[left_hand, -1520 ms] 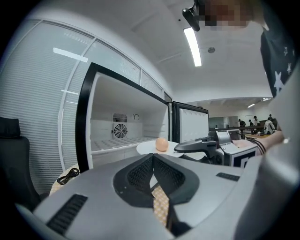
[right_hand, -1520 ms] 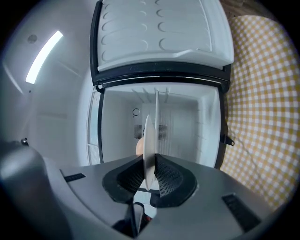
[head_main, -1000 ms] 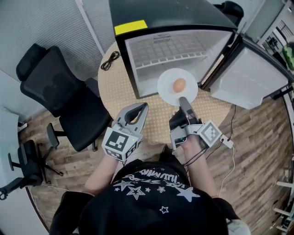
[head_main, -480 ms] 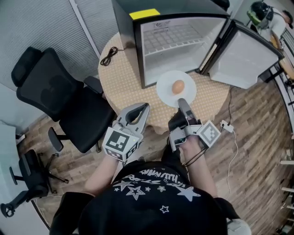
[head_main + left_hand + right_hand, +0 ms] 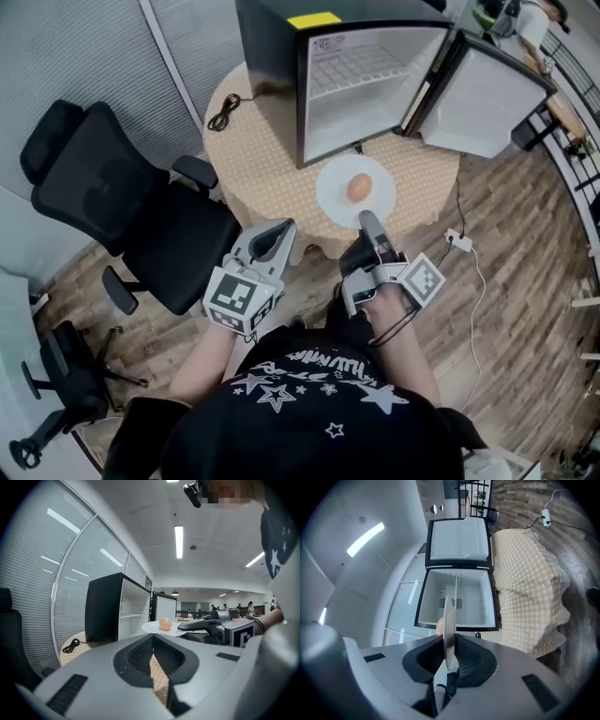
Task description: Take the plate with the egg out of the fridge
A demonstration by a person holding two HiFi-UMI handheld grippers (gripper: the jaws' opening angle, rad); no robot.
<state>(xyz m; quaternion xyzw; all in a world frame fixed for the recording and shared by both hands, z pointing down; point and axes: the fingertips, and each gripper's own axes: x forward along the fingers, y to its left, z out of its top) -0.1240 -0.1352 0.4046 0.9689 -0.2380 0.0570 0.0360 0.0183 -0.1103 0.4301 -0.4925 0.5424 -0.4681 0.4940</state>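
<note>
**Desk:** Report the tongs' state, right side first.

**Operator:** I read the right tongs (image 5: 367, 218) as closed on the near rim of the plate (image 5: 333, 195). In the right gripper view the rim sits edge-on between the two pads, pressed from both sides. The egg (image 5: 357, 187) lies near the plate's middle.

**Desk:** Left side?

**Operator:** The left tongs (image 5: 284, 228) have their tips together, with nothing between them.

**Desk:** Location of the plate?

**Operator:** It is outside the fridge (image 5: 272, 84), in front of the open compartment, held level above the checked tabletop (image 5: 258, 164). The door (image 5: 478, 89) stands swung open to the right.

**Desk:** Hand pose?

**Operator:** I hold both tongs side by side in front of my body, pointing roughly level toward the fridge. The right one is rolled onto its side, so its jaws close above and below the rim. The left one points at the tabletop's near edge, apart from the plate on its left.

**Desk:** Legible markings?

**Operator:** There is a yellow label (image 5: 314, 20) on the fridge top, but I can read no text on it. Each of the tongs carries a marker cube (image 5: 232, 298) with black-and-white squares. My black shirt (image 5: 309, 375) shows white stars and lettering I cannot read.
</note>
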